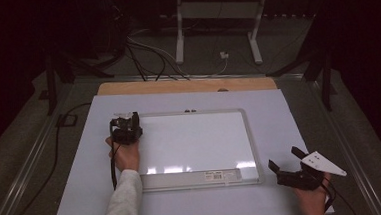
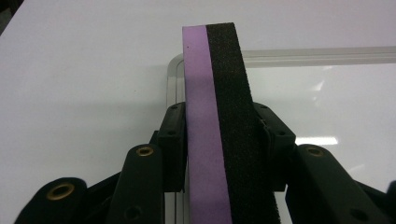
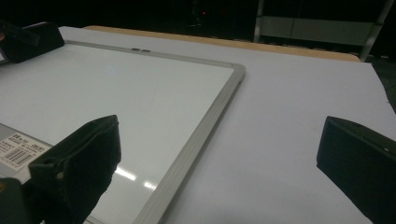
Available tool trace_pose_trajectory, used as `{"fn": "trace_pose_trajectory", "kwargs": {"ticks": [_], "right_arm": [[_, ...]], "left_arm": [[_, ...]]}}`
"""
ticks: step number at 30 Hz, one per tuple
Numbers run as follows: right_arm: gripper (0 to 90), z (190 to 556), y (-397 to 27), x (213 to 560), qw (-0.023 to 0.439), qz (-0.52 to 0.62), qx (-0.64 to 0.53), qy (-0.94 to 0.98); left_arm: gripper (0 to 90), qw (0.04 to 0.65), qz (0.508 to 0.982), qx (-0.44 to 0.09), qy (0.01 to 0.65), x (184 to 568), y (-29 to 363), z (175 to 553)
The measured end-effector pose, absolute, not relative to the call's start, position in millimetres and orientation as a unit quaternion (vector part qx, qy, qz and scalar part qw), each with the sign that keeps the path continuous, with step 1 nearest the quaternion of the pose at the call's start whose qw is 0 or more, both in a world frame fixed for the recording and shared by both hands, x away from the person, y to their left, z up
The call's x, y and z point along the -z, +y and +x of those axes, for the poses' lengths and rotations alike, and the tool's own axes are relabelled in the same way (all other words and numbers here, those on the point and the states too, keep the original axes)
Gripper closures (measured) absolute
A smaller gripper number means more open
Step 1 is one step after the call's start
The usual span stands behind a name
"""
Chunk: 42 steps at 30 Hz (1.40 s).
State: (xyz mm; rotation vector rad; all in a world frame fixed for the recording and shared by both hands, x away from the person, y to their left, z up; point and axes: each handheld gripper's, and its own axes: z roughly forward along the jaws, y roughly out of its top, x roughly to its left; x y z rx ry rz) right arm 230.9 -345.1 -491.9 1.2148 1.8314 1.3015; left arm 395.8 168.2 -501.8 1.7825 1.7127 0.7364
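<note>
High view, two tongs, left tongs (image 1: 125,122), right tongs (image 1: 285,163), one whiteboard (image 1: 195,142), one eraser (image 2: 218,116)

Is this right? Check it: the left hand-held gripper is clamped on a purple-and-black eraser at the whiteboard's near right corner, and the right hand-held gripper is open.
One thing is wrong. The left hand-held gripper does clamp the purple-and-black eraser, but at the whiteboard's far left corner, not the near right one; the high view shows it. The right hand-held gripper is indeed open.

Whiteboard (image 1: 195,142) lies mid-table (image 1: 289,111); left gripper (image 1: 125,129) w/ eraser (image 2: 219,130) at its far-left corner, right gripper (image 1: 288,165) off near-right.
</note>
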Motion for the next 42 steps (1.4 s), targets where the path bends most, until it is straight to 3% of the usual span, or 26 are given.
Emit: {"fn": "trace_pose_trajectory", "kwargs": {"ticks": [9,14,21,30,42], "right_arm": [[0.0,231,-346,492,0.290,0.455,-0.488,0.686],[0.0,231,-345,492,0.290,0.455,-0.488,0.686],[0.0,230,-344,492,0.290,0.453,-0.487,0.688],[0.0,230,-344,492,0.289,0.453,-0.489,0.688],[0.0,229,-343,491,0.286,0.450,-0.491,0.689]], "left_arm": [[59.3,0.289,0.668,-0.255,0.636,504,172,400],[36.7,0.314,0.664,-0.261,0.626,498,173,392],[18.3,0.369,0.684,-0.257,0.574,478,177,373],[1.8,0.450,0.698,-0.247,0.500,457,188,337],[0.4,0.497,0.694,-0.277,0.441,459,219,285]]}}
